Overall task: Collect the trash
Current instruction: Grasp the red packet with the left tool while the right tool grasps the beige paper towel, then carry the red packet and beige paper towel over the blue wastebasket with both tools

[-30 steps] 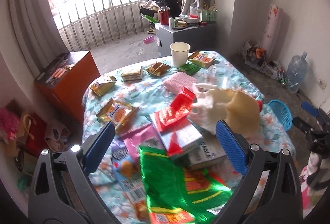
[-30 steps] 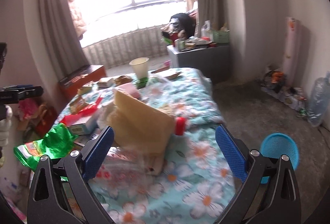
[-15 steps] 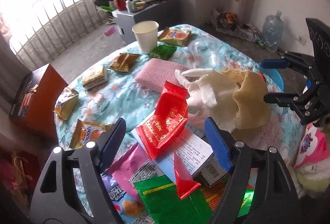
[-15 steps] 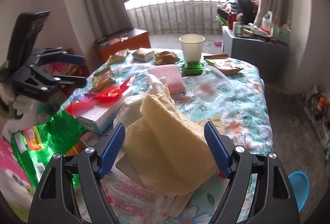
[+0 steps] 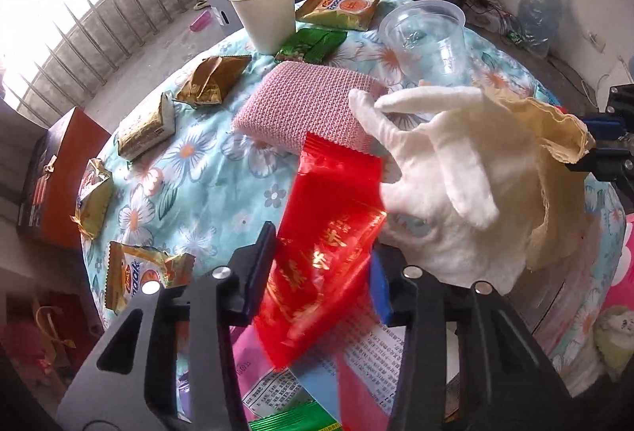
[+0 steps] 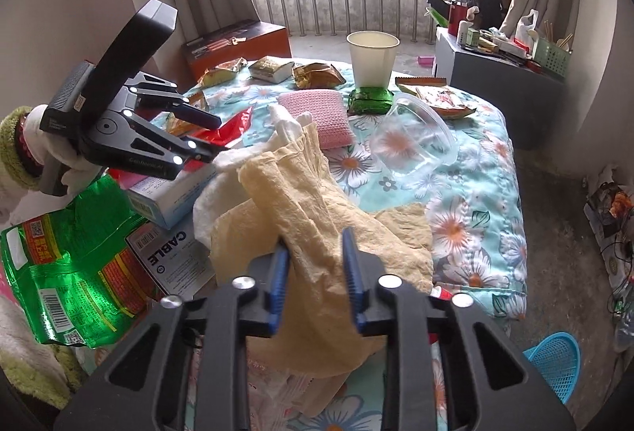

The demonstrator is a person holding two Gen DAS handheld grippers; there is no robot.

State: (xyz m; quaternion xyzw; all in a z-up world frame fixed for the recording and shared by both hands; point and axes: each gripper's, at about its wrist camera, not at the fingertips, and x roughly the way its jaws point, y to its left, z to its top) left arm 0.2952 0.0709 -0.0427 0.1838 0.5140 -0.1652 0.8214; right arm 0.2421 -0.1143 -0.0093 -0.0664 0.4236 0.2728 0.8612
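Left gripper (image 5: 323,268): jaws closing, now narrow, with the red wrapper (image 5: 321,252) between them. Both pads meet the film, which bulges and creases at the grip. The wrapper's free end runs forward from the tips toward the pink knitted pad (image 5: 305,110). Below the jaws lies a printed box (image 5: 372,347). To the left of this gripper, snack packets (image 5: 138,272) are spread over the floral cloth (image 5: 198,169). Beyond the tips stand a paper cup (image 5: 265,10) and, further right, a clear plastic cup (image 5: 428,34) lying tilted. Just right of the tips sits a white crumpled paper (image 5: 447,193), touching the wrapper's edge.

Right gripper (image 6: 315,272): jaws closing, narrow, pinching the yellowish crumpled paper (image 6: 317,232). The sheet passes between both blue pads and rises ahead of them in a fold. To the left of this gripper lie a green foil bag (image 6: 75,268) and a box marked CABLE (image 6: 170,256). To the right and below, a blue basket (image 6: 554,359) sits on the floor.
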